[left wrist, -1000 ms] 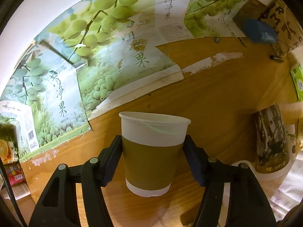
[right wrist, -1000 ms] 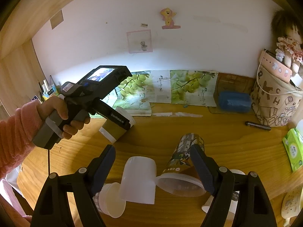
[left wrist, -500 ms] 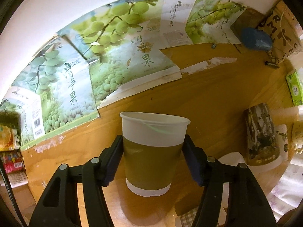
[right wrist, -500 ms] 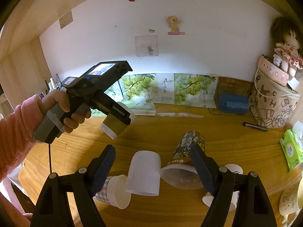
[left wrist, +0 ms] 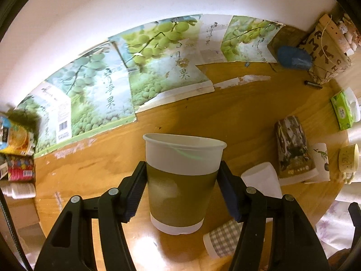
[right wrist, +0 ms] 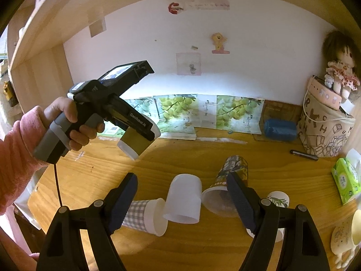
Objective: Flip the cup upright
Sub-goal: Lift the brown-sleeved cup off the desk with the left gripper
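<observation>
Gripping left gripper, tapered paper cup.

The white paper cup with an olive-green sleeve sits squeezed between the two pads of the left claw, and it's off the wooden counter, held up in the air. In the left wrist view its rolled rim is on top and its white base below, mouth opening upward along the claw's own line. From the right wrist view the same cup leans hard: white base low and toward the left, wide rim up and to the right, tucked partly behind the claw's black body. The green band covers most of its wall, with bare white strips at rim and foot.
</observation>
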A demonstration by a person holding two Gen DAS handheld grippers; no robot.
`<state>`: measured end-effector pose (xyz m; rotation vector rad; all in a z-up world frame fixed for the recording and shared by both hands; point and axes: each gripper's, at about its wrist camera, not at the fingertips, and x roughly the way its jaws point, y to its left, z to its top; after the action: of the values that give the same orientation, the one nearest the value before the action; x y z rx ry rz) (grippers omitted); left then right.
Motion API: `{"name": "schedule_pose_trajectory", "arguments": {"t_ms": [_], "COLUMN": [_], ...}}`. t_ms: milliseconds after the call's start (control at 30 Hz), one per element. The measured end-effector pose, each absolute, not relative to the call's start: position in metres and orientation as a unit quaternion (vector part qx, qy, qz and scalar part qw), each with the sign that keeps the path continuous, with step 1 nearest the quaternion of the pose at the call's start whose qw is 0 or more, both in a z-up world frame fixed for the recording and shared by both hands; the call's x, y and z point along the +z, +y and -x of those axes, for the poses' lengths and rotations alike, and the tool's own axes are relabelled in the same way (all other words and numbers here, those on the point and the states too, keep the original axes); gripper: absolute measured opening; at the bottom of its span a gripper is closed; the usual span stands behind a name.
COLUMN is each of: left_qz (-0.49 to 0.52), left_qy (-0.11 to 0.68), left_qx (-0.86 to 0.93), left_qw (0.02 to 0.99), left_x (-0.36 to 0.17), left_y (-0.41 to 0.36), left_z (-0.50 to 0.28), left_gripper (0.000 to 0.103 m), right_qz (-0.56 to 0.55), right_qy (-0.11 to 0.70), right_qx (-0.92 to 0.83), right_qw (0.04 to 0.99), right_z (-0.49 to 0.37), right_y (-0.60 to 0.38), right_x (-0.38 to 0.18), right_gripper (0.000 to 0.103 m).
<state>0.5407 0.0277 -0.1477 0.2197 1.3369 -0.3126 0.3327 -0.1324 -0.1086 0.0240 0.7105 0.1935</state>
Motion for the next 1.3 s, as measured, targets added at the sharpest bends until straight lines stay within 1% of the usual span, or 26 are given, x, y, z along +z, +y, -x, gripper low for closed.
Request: {"name": "schedule_pose_trajectory", "arguments": {"t_ms": [433, 700, 1300], "left_qz": [-0.087, -0.083, -0.089], "left_qy": [0.605, 0.601, 0.608], "left_qx": [-0.119, -0.108, -0.111], "left_qw": [0.782, 0.787, 0.781], "left_x": [-0.119, -0.105, -0.099], "left_y": [0.041, 0.045, 0.016], "left_z": [-0.488, -0.452, -0.357], "left_gripper": [0.066, 0.066, 0.066], "right_qz": [-0.014, -0.019, -0.044], "right_qy": [0.330, 0.334, 0.336], "right_qx": [0.120, 0.148, 0.178], "right_qw": [0.936, 0.931, 0.924], "right_z": [-0.290, -0.265, -0.212], "right_y": [-0.127, -0.124, -0.152], "right_x": [-0.100, -0.101, -0.107], "right_gripper": [0.082, 0.082, 0.082]}}
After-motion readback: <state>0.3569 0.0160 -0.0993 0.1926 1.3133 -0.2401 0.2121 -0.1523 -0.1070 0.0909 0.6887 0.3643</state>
